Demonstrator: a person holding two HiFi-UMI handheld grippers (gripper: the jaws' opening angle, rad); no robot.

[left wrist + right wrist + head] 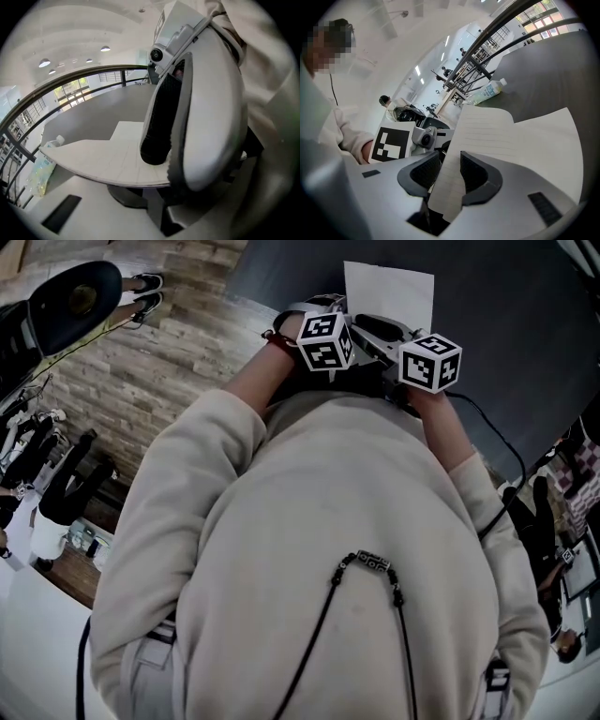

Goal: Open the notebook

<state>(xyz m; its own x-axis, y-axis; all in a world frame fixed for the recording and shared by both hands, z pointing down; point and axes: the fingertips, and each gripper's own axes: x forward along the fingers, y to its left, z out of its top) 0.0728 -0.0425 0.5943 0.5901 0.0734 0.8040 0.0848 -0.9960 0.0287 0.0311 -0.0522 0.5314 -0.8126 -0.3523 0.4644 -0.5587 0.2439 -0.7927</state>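
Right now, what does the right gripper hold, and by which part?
Nothing is clamped. A lined notebook page stands by one edge between the jaws of the right gripper, whose pads seem to stand apart from it.

Steep overhead; two close notebook [506, 136] views.

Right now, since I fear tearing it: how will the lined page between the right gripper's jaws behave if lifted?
The page is probably floppy: it bows in both gripper views. It looks thin, so it is likely light, and it may crease or tear if tugged sideways.
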